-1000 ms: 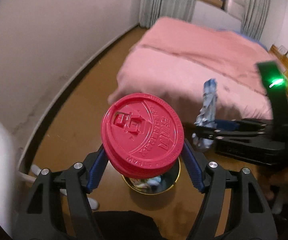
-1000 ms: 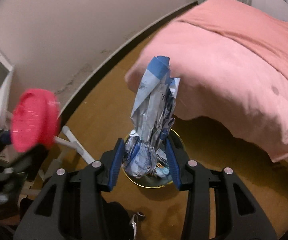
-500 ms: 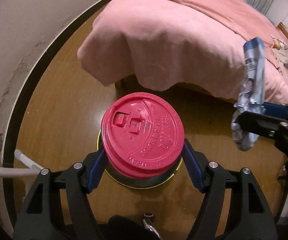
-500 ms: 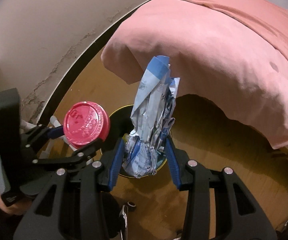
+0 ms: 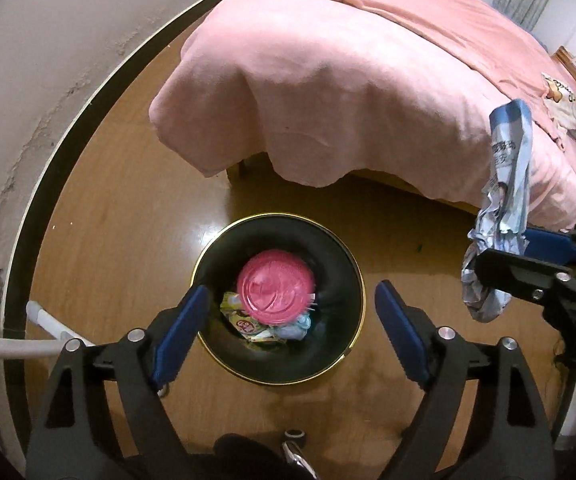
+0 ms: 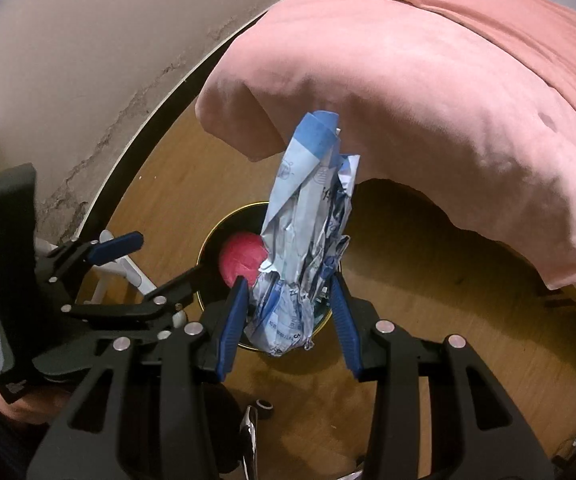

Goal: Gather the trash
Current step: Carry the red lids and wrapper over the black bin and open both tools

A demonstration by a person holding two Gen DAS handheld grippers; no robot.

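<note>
left tool: blue pads spread wide, nothing between them, hanging right over the bin mouth. In the right wrist view it sits to the left of the right tool, pads apart.
right tool: pinched narrow on the crumpled wrapper, gripping its lower bunched end. From the left wrist view it's off to the right of the left tool, well clear of the bin.
red cup lid: down inside the bin, straight ahead between the left tool's pads and below them, top side up, resting on the other rubbish. A bit blurry, so can't read the embossing. Right wrist view only shows a slice of it, left of the wrapper.
crumpled wrapper: blue and white, printed, sticks up and forward out of the right tool, its tip in front of the blanket edge. It hides part of the bin from that camera.
trash bin: round, black inside, thin gold rim, standing on the wooden floor just ahead of both tools.
other rubbish: yellowish and pale blue packets at the bin's bottom, near side of the lid.
pink blanket: draped over the bed beyond the bin, hem hanging clear of the floor.
white tube frame: left of the left tool, by the wall.
</note>
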